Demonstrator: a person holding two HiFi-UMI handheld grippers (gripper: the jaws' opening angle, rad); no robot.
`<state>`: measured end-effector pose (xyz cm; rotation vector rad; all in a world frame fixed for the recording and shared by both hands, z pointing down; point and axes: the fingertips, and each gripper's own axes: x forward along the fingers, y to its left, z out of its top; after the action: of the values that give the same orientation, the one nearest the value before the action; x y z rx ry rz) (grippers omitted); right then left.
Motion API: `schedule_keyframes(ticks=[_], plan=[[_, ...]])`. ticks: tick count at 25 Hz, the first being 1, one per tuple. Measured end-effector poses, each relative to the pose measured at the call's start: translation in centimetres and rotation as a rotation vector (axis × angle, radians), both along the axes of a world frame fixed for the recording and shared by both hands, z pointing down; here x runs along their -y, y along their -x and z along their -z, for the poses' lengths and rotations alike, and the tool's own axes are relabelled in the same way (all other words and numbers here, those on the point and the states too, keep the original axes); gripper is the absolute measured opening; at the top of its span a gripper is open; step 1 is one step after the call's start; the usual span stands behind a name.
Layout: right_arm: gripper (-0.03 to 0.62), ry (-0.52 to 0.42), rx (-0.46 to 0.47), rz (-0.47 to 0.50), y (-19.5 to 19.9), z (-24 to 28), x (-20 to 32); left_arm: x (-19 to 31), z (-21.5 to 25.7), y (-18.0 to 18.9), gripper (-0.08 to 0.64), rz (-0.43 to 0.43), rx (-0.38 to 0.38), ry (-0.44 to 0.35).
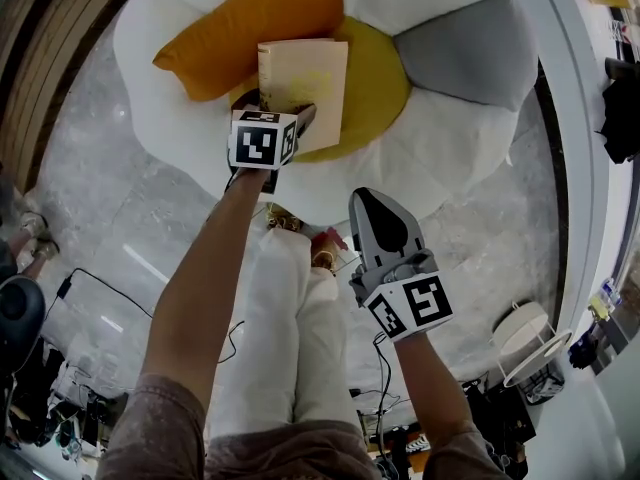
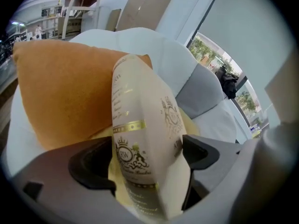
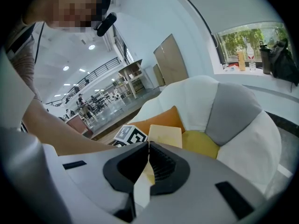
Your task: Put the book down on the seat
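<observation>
- Resting flat on the seat (image 1: 455, 158), the book (image 1: 305, 73) lies on the round yellow centre cushion (image 1: 378, 78), its long side pointing away from the person.
- Book's left edge sits just beside the orange pillow (image 1: 240, 28); from the head view I cannot tell whether they touch.
- Book: slim, rectangular, pale cream cover. The head view shows a faint yellowish patch near its middle.
- Left gripper view gives the cover detail: gold ornament, a crowned crest with a monogram, a thin gold band across the cover, lines of small print above it. Print too small to read.
- Seat is flower-shaped: white padded petals around the yellow centre, with one grey petal (image 1: 465, 53) to the right of the book.
- Left gripper (image 1: 278, 110) reaches over the book's near end, pointing steeply down. Jaws spread wide, the book's near end loosely between them, not pinched.
- Right gripper (image 1: 368, 200) hangs well back from the seat, over the grey marbled floor (image 1: 120, 198). Jaws closed together, ribbed pads meeting, nothing in them.
</observation>
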<state>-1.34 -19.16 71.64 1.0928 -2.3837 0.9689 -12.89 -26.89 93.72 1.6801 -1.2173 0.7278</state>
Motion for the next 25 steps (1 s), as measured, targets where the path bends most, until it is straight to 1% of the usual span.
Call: schedule_keyframes(ticks=[3,5,10,13,18,19,21,23,25], plan=[[0.021,0.008,0.003,-0.001,-0.1,-0.2,-0.1,0.0,0.1,0.4,0.483,-0.008,0.031,-0.008],[0.021,0.009,0.004,0.003,-0.1,0.1,-0.2,-0.2,0.4,0.5,0.485,-0.015,0.045,-0.008],[0.021,-0.001,0.006,0.011,-0.2,1.7,-0.4,-1.1,1.9,0.7,0.485,-0.007,0.047,-0.005],[0.021,-0.014,0.008,0.010,-0.5,3.2,-0.2,-1.6,3.3,0.8,0.485,-0.007,0.051,-0.003],[0.021,-0.029,0.001,0.012,-1.3,6.0,-0.5,-2.3,7.0,0.5,0.478,-0.040,0.074,-0.021],[0.021,-0.032,-0.001,0.014,-1.4,6.7,-0.6,-2.5,8.0,0.5,0.454,-0.037,0.077,-0.029],[0.021,-0.033,0.001,0.016,-1.7,8.0,-1.1,-2.8,10.2,0.8,0.317,-0.026,0.093,-0.048],[0.021,-0.028,0.006,0.026,-1.7,9.5,-1.8,-3.3,12.5,0.9,0.222,-0.023,0.110,-0.064],[0.021,-0.027,0.010,0.044,-1.6,11.0,-2.5,-3.7,14.8,0.9,0.100,-0.018,0.121,-0.076]])
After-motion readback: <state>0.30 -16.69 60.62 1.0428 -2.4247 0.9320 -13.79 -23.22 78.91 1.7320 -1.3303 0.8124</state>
